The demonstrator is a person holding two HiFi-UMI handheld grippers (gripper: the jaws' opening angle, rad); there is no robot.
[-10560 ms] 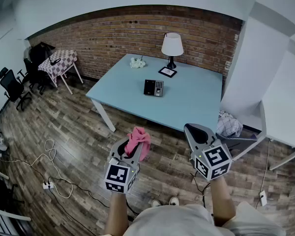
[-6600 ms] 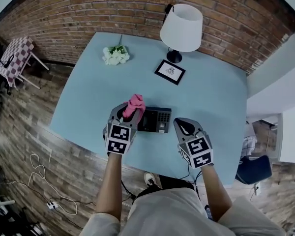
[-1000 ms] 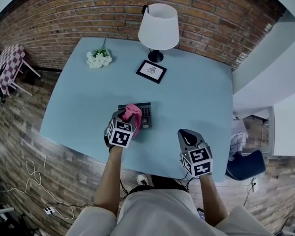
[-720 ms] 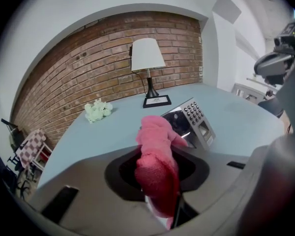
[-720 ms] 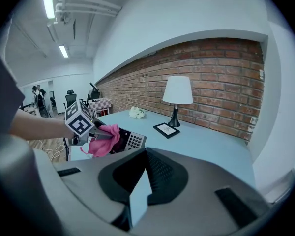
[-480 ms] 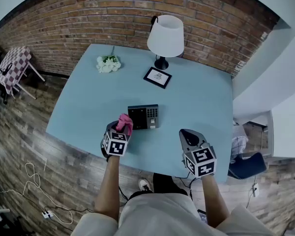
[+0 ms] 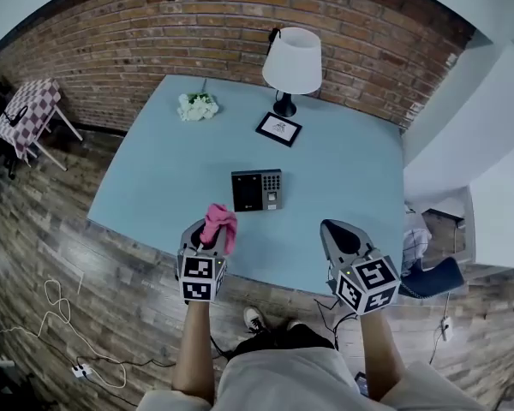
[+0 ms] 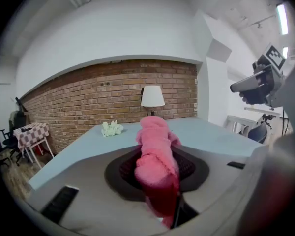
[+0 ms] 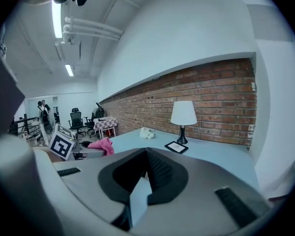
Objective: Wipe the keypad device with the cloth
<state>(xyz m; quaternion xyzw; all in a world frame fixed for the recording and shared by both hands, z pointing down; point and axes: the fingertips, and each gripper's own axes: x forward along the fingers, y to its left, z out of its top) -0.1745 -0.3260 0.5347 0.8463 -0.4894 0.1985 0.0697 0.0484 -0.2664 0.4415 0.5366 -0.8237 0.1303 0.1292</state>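
The black keypad device (image 7: 257,190) lies flat in the middle of the light blue table (image 7: 163,169). My left gripper (image 7: 210,234) hangs over the table's near edge, shut on a pink cloth (image 7: 218,224) that sticks up between its jaws. The cloth (image 8: 155,154) fills the middle of the left gripper view. It is held short of the keypad and does not touch it. My right gripper (image 7: 339,229) is shut and holds nothing, near the front edge to the right of the keypad. The right gripper view shows its jaws closed (image 9: 147,152), with the cloth (image 9: 102,145) off to the left.
A white-shaded lamp (image 7: 297,61), a small framed picture (image 7: 278,128) and a bunch of white flowers (image 7: 197,106) stand at the table's far side by the brick wall. Wooden floor with cables (image 7: 60,311) lies to the left; a small checked table (image 7: 27,110) stands far left.
My left gripper has drawn back with the cloth from the keypad toward the table's near edge. The keypad now lies uncovered. The right gripper has barely moved.
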